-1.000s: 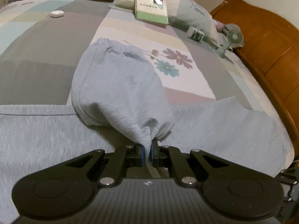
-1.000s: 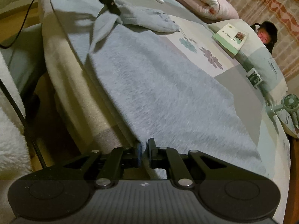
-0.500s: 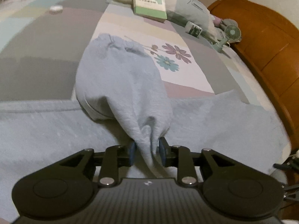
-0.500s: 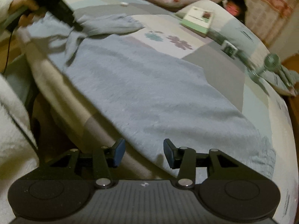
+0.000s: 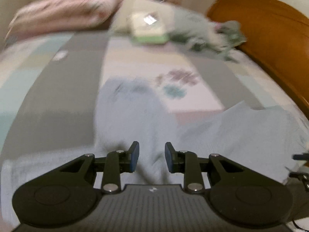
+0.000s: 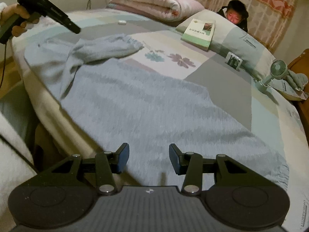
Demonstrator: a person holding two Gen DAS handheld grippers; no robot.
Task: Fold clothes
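Patchwork bedspread (image 6: 222, 77), fuzzy blue sweater (image 6: 154, 106)

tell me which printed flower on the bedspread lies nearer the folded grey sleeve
The teal printed flower; it sits close beside the folded grey sleeve, while the purple printed flower lies beyond it.

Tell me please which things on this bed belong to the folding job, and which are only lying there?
For the job:
grey-blue garment
its folded-over sleeve
left gripper
right gripper

Only lying there:
book
small fan
pillow
rolled pink quilt
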